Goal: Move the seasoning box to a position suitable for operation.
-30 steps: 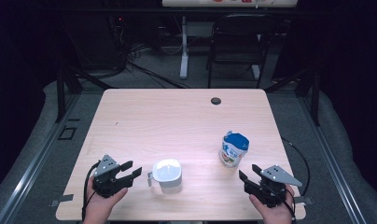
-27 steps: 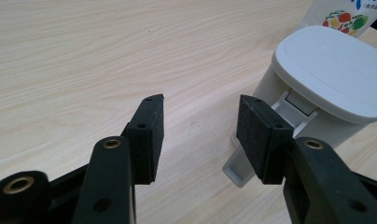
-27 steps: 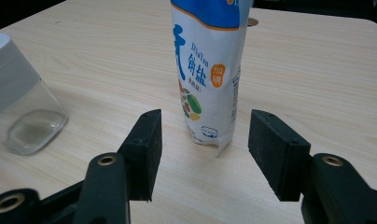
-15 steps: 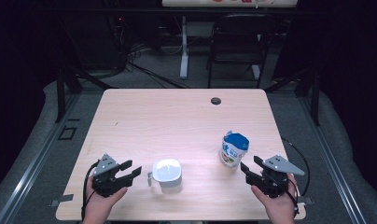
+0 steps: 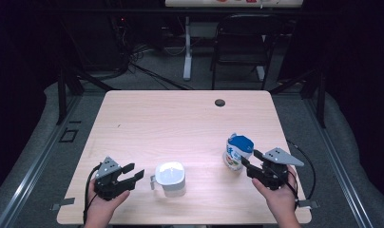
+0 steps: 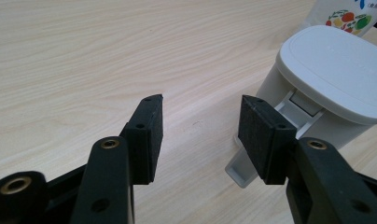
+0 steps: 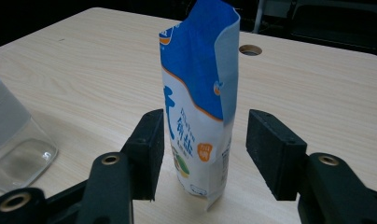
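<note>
On the light wooden counter (image 5: 180,123), the upright blue-and-white paper pouch (image 5: 238,151) is standing near the right edge, and the right gripper (image 7: 201,154) is bracketing it with fingers spread, not touching it. The left gripper (image 6: 199,135) is resting with fingers spread just left of the white lidded plastic container (image 5: 170,177), near its handle.

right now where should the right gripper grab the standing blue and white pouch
Probably the lower white half of the blue and white standing pouch, approached level from the person's side. The right gripper already has its open jaws on either side of the pouch there. The pouch stands upright on the light wooden table, narrow enough for the gap, and its open blue top looks flimsier than the fuller base.
</note>
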Demonstrator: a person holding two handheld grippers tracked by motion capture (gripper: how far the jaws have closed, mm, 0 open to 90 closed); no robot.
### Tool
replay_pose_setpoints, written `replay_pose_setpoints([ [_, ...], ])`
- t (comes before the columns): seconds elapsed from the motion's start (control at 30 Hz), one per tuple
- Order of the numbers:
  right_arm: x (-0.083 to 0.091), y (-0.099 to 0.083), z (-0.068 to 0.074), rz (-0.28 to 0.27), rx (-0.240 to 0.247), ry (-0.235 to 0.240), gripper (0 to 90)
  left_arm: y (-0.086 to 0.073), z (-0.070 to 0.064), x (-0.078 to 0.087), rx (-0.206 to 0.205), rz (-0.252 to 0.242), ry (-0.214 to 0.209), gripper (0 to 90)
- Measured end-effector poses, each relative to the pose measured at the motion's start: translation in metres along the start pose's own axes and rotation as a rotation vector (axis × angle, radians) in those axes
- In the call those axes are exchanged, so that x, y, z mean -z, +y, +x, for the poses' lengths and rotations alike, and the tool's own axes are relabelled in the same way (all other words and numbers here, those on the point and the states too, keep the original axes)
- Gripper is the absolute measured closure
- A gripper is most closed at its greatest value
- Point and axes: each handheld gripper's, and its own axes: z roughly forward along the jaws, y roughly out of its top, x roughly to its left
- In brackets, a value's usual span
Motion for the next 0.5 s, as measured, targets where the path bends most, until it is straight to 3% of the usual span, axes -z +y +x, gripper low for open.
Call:
replay_pose_setpoints([
  [0.5, -0.02, 0.02, 0.001, 0.004, 0.002, -0.017, 63.6, -0.001, 0.002, 0.0, 0.011, -0.004, 0.004, 50.4],
])
